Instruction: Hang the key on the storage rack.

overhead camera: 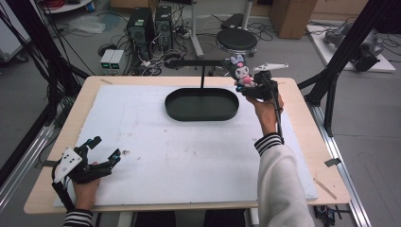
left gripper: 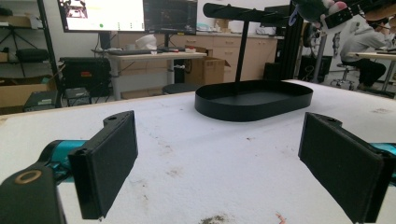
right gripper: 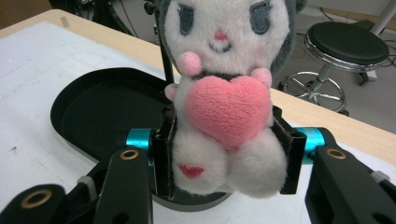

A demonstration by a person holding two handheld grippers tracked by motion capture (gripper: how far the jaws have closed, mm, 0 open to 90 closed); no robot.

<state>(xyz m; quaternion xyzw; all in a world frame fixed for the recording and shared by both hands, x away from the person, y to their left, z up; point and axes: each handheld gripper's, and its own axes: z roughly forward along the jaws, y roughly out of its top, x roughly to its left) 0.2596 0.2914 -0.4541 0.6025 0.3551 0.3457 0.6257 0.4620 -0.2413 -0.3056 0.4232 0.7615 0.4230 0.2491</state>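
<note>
The right gripper (overhead camera: 250, 85) squeezed a plush toy (right gripper: 224, 93) upright, head up, face toward its camera, by the black tray's (overhead camera: 201, 105) far right end, while the left gripper (overhead camera: 105, 150) sat wide near-left on the surface (overhead camera: 179, 156).

Black grippers (overhead camera: 101, 150) with teal joints, brass-ringed screws; striped cuffs, white sleeve (overhead camera: 283, 189).
</note>
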